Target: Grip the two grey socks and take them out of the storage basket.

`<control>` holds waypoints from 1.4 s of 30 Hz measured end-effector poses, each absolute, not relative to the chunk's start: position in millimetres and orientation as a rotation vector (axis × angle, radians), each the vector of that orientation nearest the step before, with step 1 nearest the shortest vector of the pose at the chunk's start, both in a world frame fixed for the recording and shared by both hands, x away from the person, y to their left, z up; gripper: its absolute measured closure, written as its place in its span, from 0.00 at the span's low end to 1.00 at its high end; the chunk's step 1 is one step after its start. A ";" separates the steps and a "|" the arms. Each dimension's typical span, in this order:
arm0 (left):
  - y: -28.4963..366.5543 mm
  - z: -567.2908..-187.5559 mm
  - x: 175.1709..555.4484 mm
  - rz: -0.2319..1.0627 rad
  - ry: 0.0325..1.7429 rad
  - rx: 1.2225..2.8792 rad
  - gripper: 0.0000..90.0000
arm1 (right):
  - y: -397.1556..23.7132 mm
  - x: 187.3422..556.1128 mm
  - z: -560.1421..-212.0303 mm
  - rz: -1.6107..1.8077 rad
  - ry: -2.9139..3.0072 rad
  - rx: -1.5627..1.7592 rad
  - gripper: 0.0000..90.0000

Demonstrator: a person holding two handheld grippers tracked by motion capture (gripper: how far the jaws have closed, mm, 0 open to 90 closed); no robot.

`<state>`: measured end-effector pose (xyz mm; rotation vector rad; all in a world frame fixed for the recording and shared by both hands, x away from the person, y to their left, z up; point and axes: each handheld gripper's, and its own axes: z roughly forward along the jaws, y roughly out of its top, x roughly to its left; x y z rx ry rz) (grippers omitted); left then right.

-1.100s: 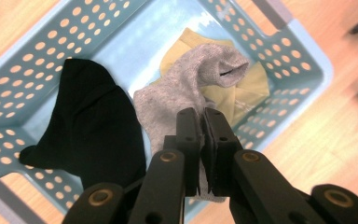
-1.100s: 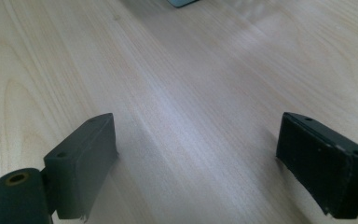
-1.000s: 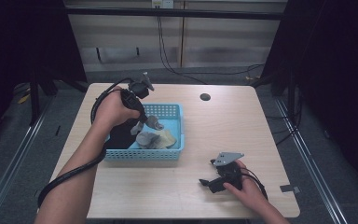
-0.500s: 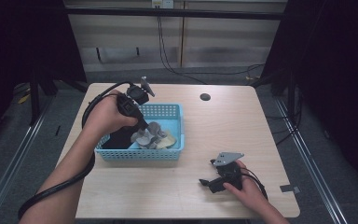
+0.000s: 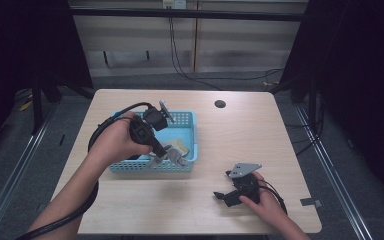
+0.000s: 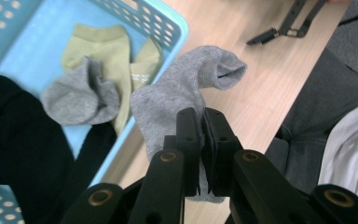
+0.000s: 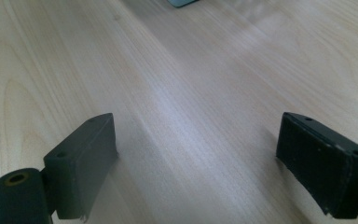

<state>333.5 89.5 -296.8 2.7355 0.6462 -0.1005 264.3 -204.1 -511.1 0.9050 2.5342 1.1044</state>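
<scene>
My left gripper (image 5: pixel 161 154) (image 6: pixel 202 128) is shut on a grey sock (image 5: pixel 174 157) (image 6: pixel 182 93) and holds it over the near rim of the blue basket (image 5: pixel 192 131) (image 6: pixel 176 29). In the basket lie an olive sock (image 6: pixel 106 50), a second grey sock (image 6: pixel 77 99) and a black garment (image 6: pixel 18 149). My right gripper (image 5: pixel 224 185) (image 7: pixel 196 140) rests low on the wooden table (image 5: pixel 280 140) at the near right. Its jaws stand wide open with nothing between them.
A dark round hole (image 5: pixel 220 104) marks the table's far side. The right gripper (image 6: pixel 284 23) lies to the right of the basket, a short way off. Dark floor and rails surround the table.
My left gripper has drawn back from the middle of the basket toward its near rim, lifting the grey sock. The right gripper has stayed put.
</scene>
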 end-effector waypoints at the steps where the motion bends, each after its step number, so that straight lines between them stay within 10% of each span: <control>1: 88.8 -299.2 331.4 -0.105 0.643 2.742 0.95 | -204.0 264.2 -511.0 1.104 2.534 0.906 0.13; 42: 46.6 -384.0 308.2 -0.218 0.471 2.817 0.94 | -204.1 264.1 -511.0 1.103 2.535 0.906 0.13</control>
